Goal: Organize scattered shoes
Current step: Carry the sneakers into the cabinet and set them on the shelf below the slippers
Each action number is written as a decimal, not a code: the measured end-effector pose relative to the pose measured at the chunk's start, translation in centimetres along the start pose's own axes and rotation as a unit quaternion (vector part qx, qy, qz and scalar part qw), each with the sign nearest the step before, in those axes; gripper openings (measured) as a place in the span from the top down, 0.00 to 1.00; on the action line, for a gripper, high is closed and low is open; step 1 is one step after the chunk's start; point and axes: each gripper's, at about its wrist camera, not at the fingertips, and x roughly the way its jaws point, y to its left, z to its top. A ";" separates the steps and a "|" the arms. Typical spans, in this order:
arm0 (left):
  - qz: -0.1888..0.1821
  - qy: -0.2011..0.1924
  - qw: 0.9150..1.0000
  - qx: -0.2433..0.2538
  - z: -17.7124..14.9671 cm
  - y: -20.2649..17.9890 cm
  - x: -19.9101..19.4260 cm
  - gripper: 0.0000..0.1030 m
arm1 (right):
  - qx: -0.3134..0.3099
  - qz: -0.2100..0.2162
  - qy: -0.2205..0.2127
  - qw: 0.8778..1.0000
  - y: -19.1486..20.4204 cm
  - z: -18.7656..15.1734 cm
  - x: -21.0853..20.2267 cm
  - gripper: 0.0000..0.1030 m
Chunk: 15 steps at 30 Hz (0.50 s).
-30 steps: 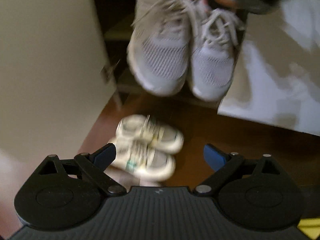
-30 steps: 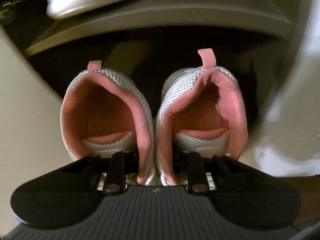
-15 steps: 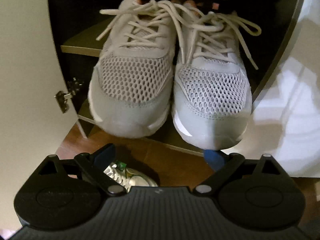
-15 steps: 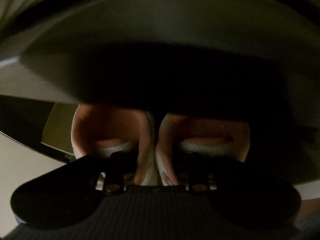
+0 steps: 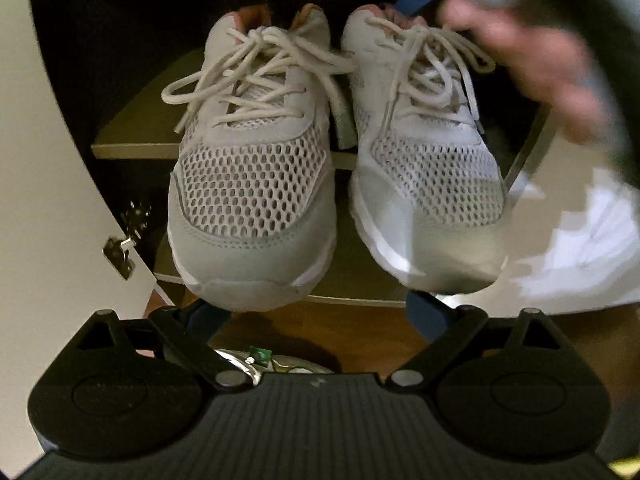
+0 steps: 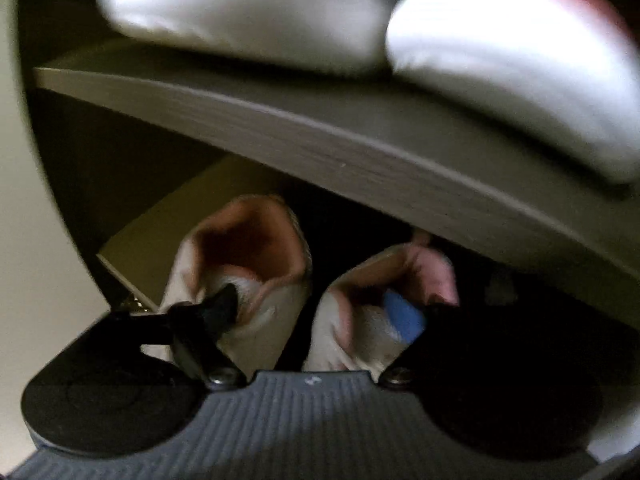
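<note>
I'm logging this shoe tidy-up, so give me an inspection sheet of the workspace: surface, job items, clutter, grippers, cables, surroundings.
Surface: cabinet shelf, sneaker toes overhang its front edge.
Job's things: grey mesh sneakers side by side, toes outward; another shoe on the floor below.
Clutter: white shoes on the shelf above, blurred.
Grippers: left gripper open, empty; right gripper jaws apart, one finger in each sneaker's opening.
Cables: nothing seen.
Surroundings: open cabinet door, wooden floor.
</note>
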 end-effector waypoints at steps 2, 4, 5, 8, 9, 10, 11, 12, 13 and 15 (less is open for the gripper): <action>-0.005 0.003 0.999 0.033 0.3 -0.2 -0.1 0.08 | 0.006 0.024 0.004 1.000 -1.1 -1.3 -2.5 0.28; -0.013 0.008 0.998 0.067 0.6 -0.7 -0.1 0.08 | 0.018 0.032 0.021 0.999 -2.1 -2.5 -4.1 0.51; -0.016 0.010 0.996 0.084 0.7 -0.9 -0.1 0.08 | 0.036 0.033 0.041 0.998 -2.3 -3.5 -4.9 0.66; -0.025 0.020 0.991 0.130 0.8 -1.3 0.1 0.08 | 0.098 0.031 0.122 0.987 -2.2 -7.6 -6.4 0.78; -0.030 0.023 0.990 0.134 0.8 -1.2 0.1 0.08 | 0.119 0.031 0.142 0.982 -2.1 -8.7 -6.6 0.78; -0.033 0.025 0.989 0.142 0.8 -1.2 0.1 0.08 | 0.140 0.036 0.156 0.977 -2.3 -9.3 -6.6 0.78; -0.031 0.026 0.987 0.158 0.7 -1.2 0.1 0.08 | 0.142 0.040 0.187 0.971 -2.4 -10.1 -5.4 0.79; -0.030 0.026 0.985 0.168 0.7 -1.3 0.2 0.08 | 0.147 0.045 0.202 0.967 -2.5 -10.2 -4.4 0.79; -0.029 0.028 0.983 0.177 0.7 -1.3 0.2 0.08 | 0.156 0.050 0.209 0.964 -2.6 -10.2 -3.8 0.80; -0.034 0.032 0.980 0.192 0.8 -1.3 0.3 0.08 | 0.169 0.058 0.216 0.960 -2.6 -10.0 -2.3 0.81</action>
